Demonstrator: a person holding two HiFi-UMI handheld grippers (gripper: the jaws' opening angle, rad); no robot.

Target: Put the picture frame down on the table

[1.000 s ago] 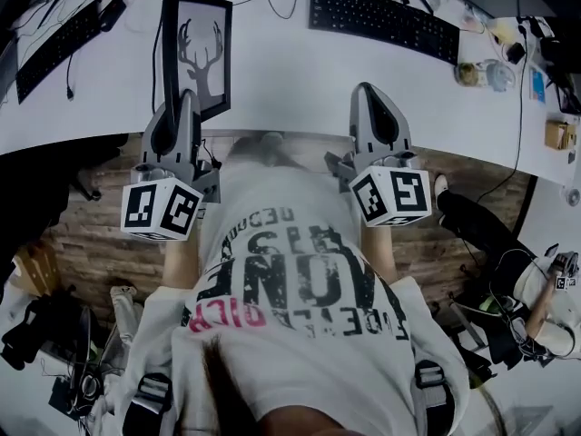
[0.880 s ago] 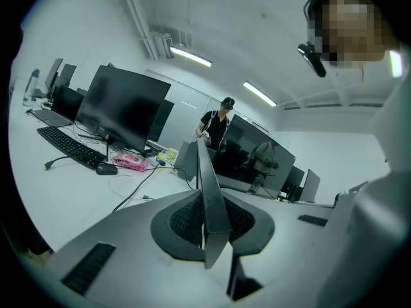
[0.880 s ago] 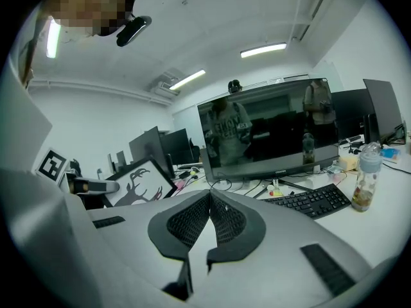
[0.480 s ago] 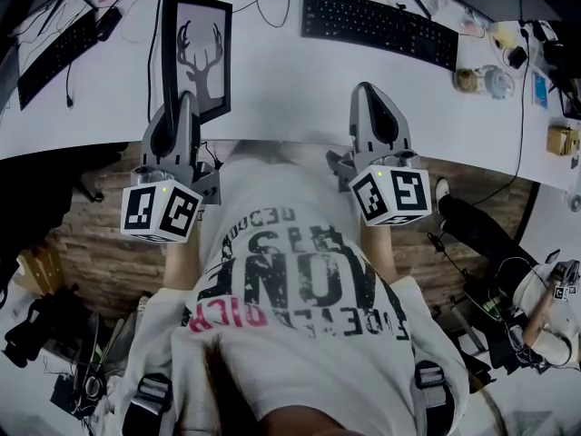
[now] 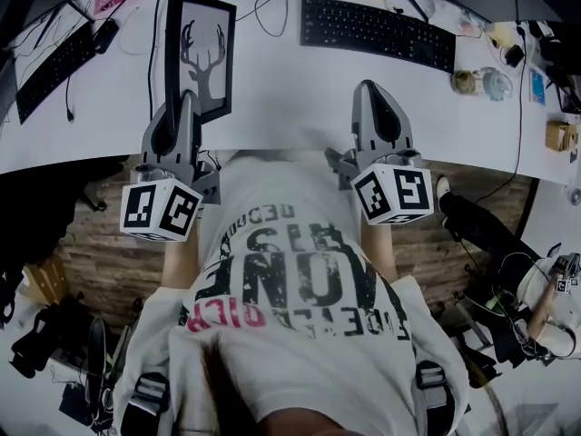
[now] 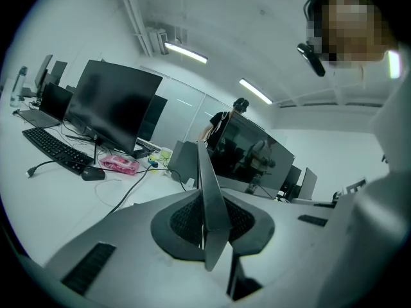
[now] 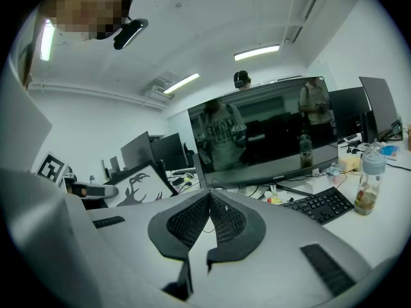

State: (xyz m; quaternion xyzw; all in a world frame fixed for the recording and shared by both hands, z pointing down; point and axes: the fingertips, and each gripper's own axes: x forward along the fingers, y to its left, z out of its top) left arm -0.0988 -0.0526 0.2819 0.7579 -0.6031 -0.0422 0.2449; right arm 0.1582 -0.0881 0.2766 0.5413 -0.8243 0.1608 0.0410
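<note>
A black picture frame [image 5: 197, 54] with a deer silhouette is over the white table [image 5: 281, 89], at its left. My left gripper [image 5: 187, 100] is shut on the frame's near edge. In the left gripper view the frame [image 6: 205, 165] shows edge-on as a thin plate pinched between the jaws of the left gripper [image 6: 207, 205]. Whether the frame rests on the table I cannot tell. My right gripper [image 5: 368, 89] hovers at the table's near edge, shut with nothing in it. From the right gripper view, the right gripper [image 7: 209, 196] has its pads together, and the frame [image 7: 138, 185] stands off to the left.
A black keyboard [image 5: 377, 30] lies at the back middle, another keyboard [image 5: 54, 48] at the far left with cables. A large monitor [image 7: 270, 140] and a bottle [image 7: 365, 188] stand behind. Small items [image 5: 481, 75] sit at the right. A person's torso fills the foreground.
</note>
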